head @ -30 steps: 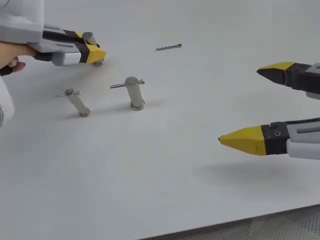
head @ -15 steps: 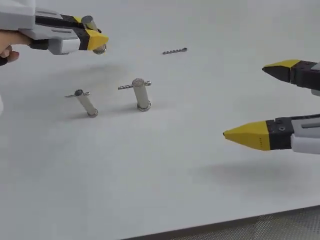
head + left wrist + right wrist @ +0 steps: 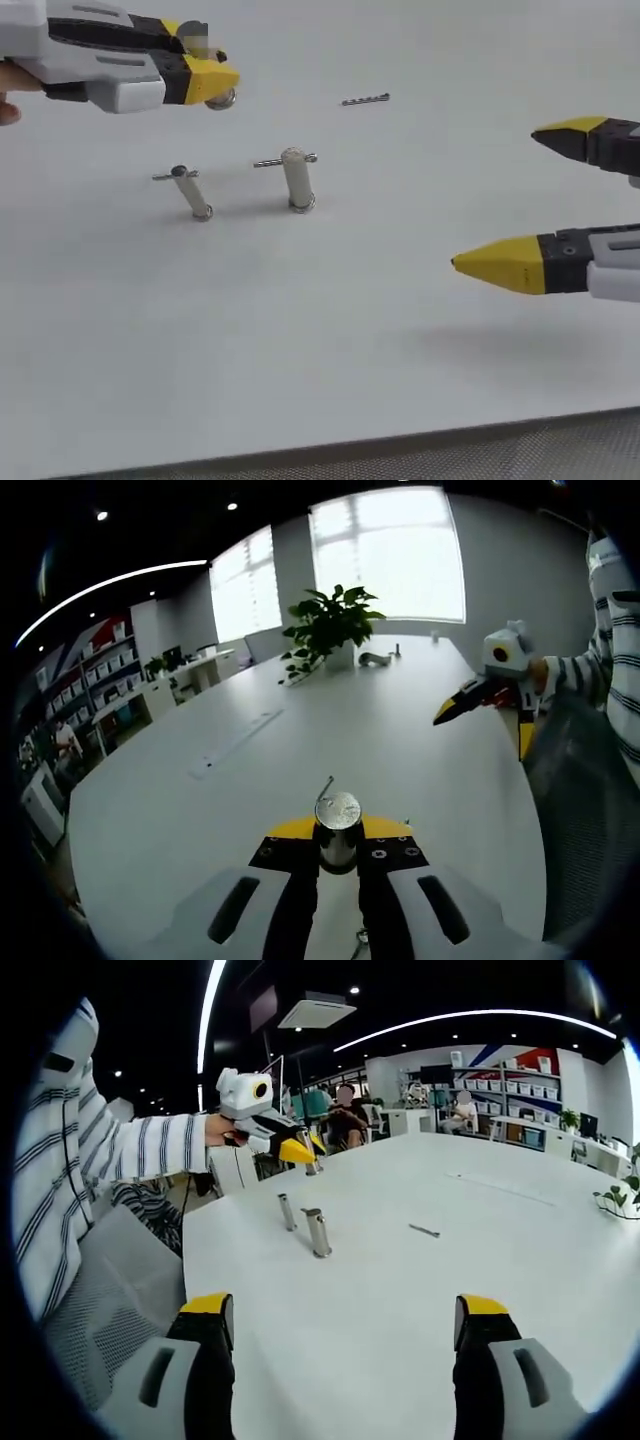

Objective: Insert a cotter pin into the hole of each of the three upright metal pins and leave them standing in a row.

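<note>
The left tongs point(image 3: 212, 78) are clamped on a metal pin point(image 3: 222, 98) at the far left of the counter point(image 3: 300, 340). In the left gripper view the pin's round end is seen between the jaws. Two more pins, one thick point(image 3: 297, 182) and one thin point(image 3: 190, 192), are stood side by side nearby, each crossed near its top by a cotter pin. A loose cotter pin point(image 3: 365, 100) is laid flat beyond them. The right tongs point(image 3: 510, 195) are held wide apart, well to the right.
</note>
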The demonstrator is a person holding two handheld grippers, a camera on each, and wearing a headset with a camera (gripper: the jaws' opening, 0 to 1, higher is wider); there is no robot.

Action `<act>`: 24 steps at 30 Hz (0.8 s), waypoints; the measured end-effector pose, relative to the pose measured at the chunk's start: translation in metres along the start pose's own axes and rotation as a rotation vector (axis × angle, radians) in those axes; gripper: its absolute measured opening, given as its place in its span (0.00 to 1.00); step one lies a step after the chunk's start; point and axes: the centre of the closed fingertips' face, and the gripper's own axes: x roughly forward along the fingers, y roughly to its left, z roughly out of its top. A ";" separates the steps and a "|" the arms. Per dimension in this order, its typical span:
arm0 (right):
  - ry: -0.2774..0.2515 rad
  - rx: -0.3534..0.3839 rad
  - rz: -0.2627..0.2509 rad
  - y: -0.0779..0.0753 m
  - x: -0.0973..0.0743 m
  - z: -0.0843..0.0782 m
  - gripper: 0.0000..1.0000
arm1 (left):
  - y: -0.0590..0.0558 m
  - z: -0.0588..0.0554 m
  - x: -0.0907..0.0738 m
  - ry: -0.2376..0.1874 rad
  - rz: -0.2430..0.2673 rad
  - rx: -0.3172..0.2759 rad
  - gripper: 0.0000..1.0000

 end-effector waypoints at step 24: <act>0.019 -0.007 0.059 0.022 0.001 -0.009 0.92 | -0.100 -0.026 0.020 0.038 -0.132 0.002 0.10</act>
